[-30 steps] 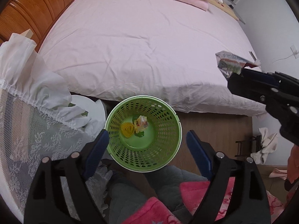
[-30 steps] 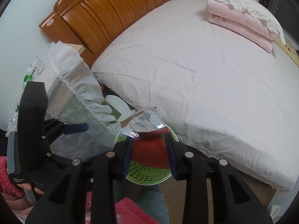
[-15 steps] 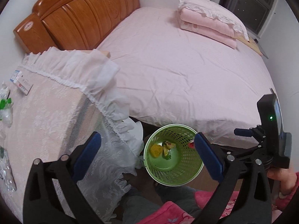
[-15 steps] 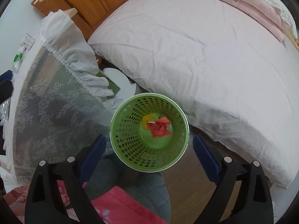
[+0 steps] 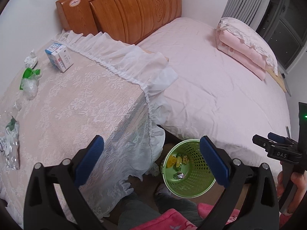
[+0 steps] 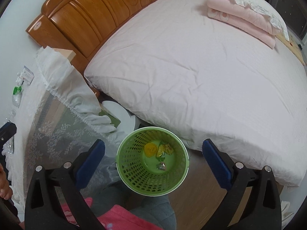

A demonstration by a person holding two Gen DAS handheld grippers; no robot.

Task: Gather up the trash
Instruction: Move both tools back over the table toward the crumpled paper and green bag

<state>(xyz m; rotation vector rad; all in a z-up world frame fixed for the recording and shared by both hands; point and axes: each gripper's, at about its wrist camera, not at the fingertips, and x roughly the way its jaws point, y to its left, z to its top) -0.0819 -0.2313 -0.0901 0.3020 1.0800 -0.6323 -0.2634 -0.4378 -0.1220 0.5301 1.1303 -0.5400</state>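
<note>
A green mesh waste basket (image 6: pixel 128 164) stands on the floor between the bed and a lace-covered table; it also shows in the left wrist view (image 5: pixel 199 184). Several wrappers (image 6: pixel 162 150) lie in its bottom. My right gripper (image 6: pixel 153 161) is open and empty above the basket. My left gripper (image 5: pixel 151 161) is open and empty, over the table's corner and the basket. On the table lie a milk carton (image 5: pixel 58 56), a crumpled tissue (image 5: pixel 30 60), a green-and-clear plastic wrapper (image 5: pixel 28 80) and a silver foil wrapper (image 5: pixel 11 145).
The lace-covered table (image 5: pixel 76 99) fills the left. A pink bed (image 6: pixel 191 57) with a wooden headboard (image 6: pixel 92 13) and folded pink bedding (image 6: pixel 241 17) lies beyond. A white stool (image 6: pixel 120 115) stands under the bed's edge. The person's legs are below the grippers.
My right gripper opened and dropped the red-and-silver wrapper into the basket, then stayed above it. My left gripper swung left and up, bringing the table top and its trash into view.
</note>
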